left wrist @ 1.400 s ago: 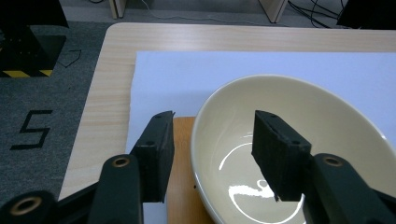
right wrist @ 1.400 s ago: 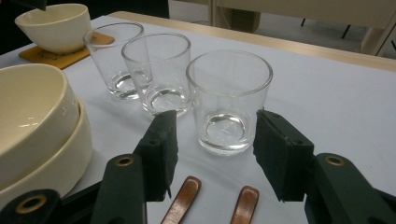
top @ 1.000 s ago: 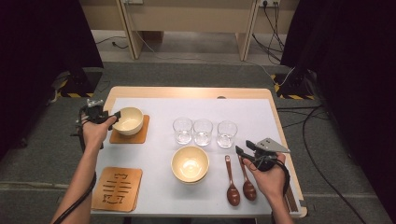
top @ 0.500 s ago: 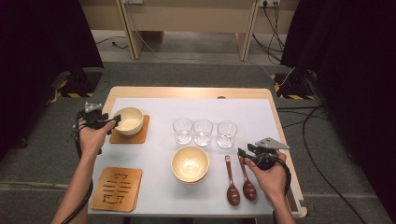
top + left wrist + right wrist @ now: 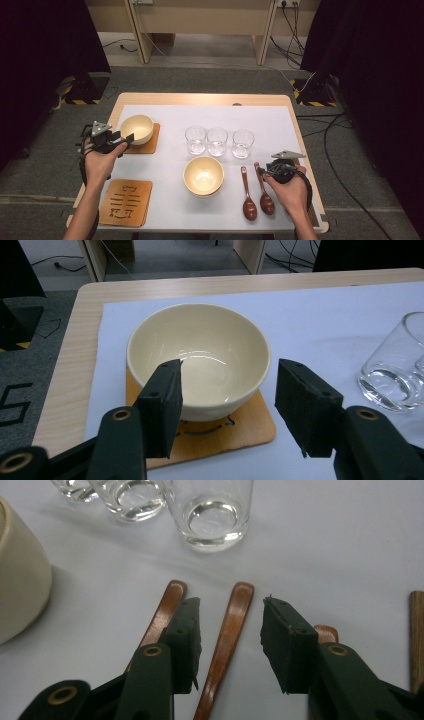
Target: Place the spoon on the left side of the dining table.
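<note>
On the white-covered table, two grippers worked at opposite sides.

From above, the left gripper pointed at a cream bowl on its wooden coaster; three glasses, a second bowl and a carved coaster lay around. The right gripper hovered over two brown spoons, handles pointing away from the person. In the left gripper view, spread jaws stood just short of the bowl, apparently not touching. In the right gripper view, jaws that had just been closing straddled one spoon handle, unpinched.
</note>
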Demonstrator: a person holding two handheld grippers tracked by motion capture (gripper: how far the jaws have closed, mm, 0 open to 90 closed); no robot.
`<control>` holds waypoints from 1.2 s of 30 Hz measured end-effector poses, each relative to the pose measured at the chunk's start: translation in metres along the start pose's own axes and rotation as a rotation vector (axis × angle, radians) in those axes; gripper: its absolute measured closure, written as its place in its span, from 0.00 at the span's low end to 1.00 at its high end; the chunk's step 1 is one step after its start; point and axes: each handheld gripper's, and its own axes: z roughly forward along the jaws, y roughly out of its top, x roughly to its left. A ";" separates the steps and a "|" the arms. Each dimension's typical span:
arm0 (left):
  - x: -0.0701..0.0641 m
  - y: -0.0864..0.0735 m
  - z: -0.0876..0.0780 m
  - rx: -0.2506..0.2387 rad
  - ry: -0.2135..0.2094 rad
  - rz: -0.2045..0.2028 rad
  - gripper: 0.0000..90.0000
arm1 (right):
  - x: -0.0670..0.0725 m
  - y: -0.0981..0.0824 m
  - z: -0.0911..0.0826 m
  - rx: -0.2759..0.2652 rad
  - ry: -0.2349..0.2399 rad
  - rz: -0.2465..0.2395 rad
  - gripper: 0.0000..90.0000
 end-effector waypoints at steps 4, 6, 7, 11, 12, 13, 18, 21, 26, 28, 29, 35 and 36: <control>-0.007 -0.005 -0.008 -0.019 -0.008 0.005 0.49 | 0.000 0.002 0.003 0.073 -0.002 0.019 0.70; -0.011 -0.007 -0.011 -0.019 -0.013 0.018 0.49 | 0.001 0.002 0.005 0.102 0.005 0.025 0.72; -0.013 -0.008 -0.011 -0.021 -0.015 0.018 0.49 | 0.001 0.002 0.007 0.125 0.005 0.032 0.72; -0.016 -0.009 -0.014 -0.015 -0.020 0.030 0.49 | 0.002 0.002 0.012 0.172 -0.004 0.058 0.76; -0.017 -0.009 -0.015 -0.020 -0.018 0.031 0.49 | 0.001 0.002 0.013 0.180 -0.009 0.061 0.76; -0.017 -0.009 -0.015 -0.018 -0.017 0.035 0.49 | 0.001 0.002 0.013 0.191 -0.008 0.069 0.77; -0.019 -0.010 -0.016 -0.016 -0.035 0.029 0.49 | 0.001 0.004 0.015 0.240 -0.020 0.101 0.79; -0.018 -0.010 -0.016 -0.012 -0.048 0.018 0.49 | 0.002 0.003 0.018 0.254 -0.022 0.102 0.80; -0.019 -0.008 -0.017 -0.019 -0.053 0.021 0.48 | 0.004 0.003 0.024 0.293 -0.026 0.115 0.82; -0.019 -0.009 -0.017 -0.016 -0.053 0.022 0.48 | 0.006 0.003 0.026 0.302 -0.040 0.126 0.84; -0.019 -0.009 -0.016 -0.013 -0.053 0.022 0.48 | 0.007 0.004 0.026 0.307 -0.053 0.129 0.85; -0.021 -0.009 -0.015 -0.010 -0.060 0.025 0.49 | 0.008 0.005 0.027 0.313 -0.084 0.191 0.89; -0.021 -0.009 -0.015 -0.010 -0.060 0.026 0.49 | 0.008 0.006 0.026 0.314 -0.087 0.198 0.89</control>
